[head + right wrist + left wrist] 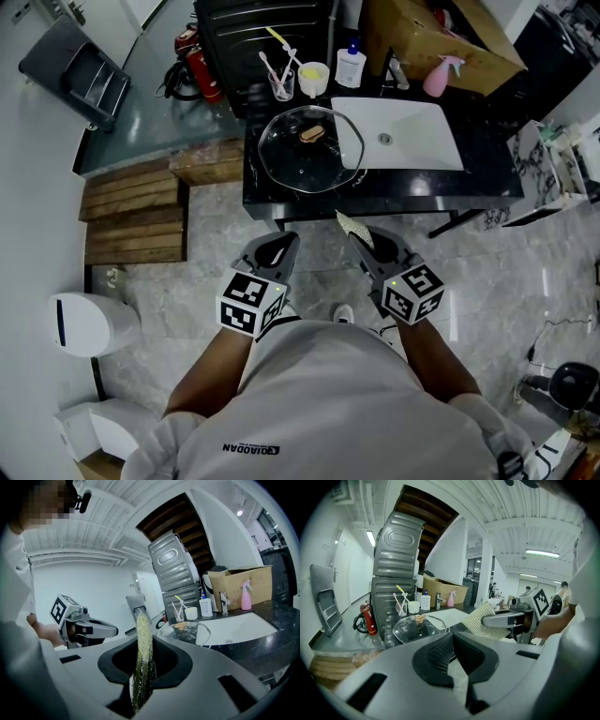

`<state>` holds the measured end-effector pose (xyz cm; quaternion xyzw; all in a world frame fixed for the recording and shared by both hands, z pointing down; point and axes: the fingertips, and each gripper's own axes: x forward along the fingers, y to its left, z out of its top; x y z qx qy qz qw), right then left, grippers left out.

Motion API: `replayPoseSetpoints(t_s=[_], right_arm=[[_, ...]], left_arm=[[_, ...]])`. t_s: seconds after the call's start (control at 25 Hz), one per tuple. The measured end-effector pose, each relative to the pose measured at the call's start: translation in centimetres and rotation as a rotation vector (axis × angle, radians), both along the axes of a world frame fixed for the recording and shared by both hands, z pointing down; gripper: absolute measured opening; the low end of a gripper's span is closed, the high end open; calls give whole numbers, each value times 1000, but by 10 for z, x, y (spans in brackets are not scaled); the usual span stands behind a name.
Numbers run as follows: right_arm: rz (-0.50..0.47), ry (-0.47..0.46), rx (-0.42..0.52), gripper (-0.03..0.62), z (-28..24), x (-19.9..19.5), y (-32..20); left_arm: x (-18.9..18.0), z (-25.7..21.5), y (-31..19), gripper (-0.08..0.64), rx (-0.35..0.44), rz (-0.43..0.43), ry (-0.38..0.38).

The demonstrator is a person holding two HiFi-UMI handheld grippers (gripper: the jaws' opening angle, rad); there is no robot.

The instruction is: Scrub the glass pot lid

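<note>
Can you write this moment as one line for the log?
stage: not scrubbing yet | left gripper: shut, empty | right gripper: shut on scouring pad | glass pot lid: on black counter, untouched

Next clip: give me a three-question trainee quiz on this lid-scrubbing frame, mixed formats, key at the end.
1. True or false: the left tool is shut and empty.
2. Which tool grips the yellow-green scrub pad? A) left B) right
3. Fill in: the round glass pot lid lies on the black counter by the white ____.
Key: 1 true; 2 B, the right tool; 3 sink.
</note>
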<state>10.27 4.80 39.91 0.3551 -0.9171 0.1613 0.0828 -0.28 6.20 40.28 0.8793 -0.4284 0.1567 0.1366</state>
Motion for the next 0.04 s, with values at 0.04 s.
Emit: replayPoseSetpoints(t_s=[0.04], right_arm=[[-1,0,0,86,0,0,0]], left_arm=[[0,0,0,15,0,-1,0]])
